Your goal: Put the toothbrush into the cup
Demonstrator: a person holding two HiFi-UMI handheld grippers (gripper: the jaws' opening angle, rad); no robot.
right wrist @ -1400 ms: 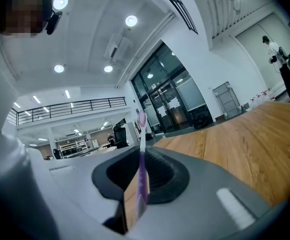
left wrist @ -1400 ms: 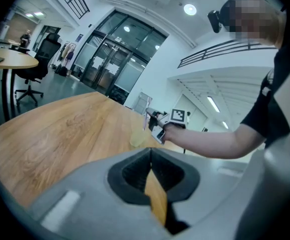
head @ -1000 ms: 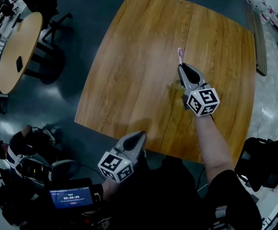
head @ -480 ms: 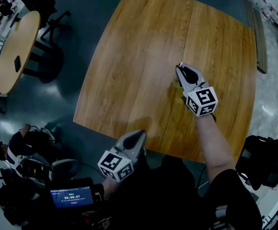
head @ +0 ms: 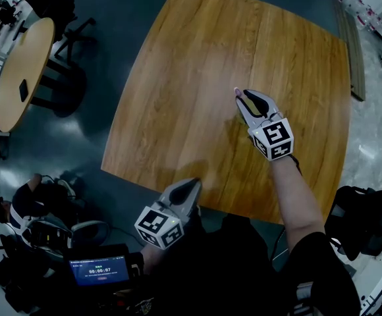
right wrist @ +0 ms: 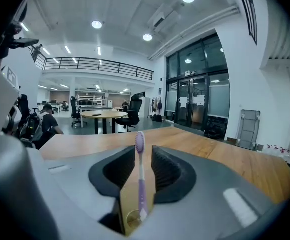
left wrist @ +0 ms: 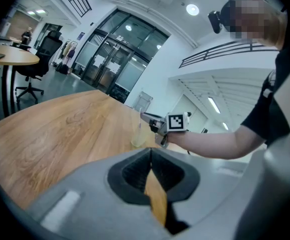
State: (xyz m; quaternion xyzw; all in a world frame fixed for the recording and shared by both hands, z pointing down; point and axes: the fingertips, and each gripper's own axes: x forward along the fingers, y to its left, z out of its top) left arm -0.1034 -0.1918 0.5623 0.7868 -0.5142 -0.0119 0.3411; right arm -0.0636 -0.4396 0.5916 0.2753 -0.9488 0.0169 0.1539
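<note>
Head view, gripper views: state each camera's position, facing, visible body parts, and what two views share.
Head view: on the head, facing down at the table; left gripper, right gripper, right forearm show.
Left gripper view: on that gripper, facing the cup and right gripper; its shut jaws show.
Right gripper view: on that gripper, facing the hall; its jaws flank the toothbrush.
Shared: head and left gripper views both show the right gripper.

1. The table [head: 197, 78] is wood with a clear grain, smooth, with a soft sheen.
2. The toothbrush [right wrist: 140, 179] is smooth lilac and white plastic.
3. The cup [left wrist: 138, 135] is translucent and pale yellowish; whether it is plastic or glass cannot be told.
4. The left gripper [left wrist: 151, 159] and right gripper [head: 240, 96] have matt grey plastic shells; their pads [right wrist: 167, 171] are black and ribbed.
5. The floor [head: 112, 18] is dark and smooth.
</note>
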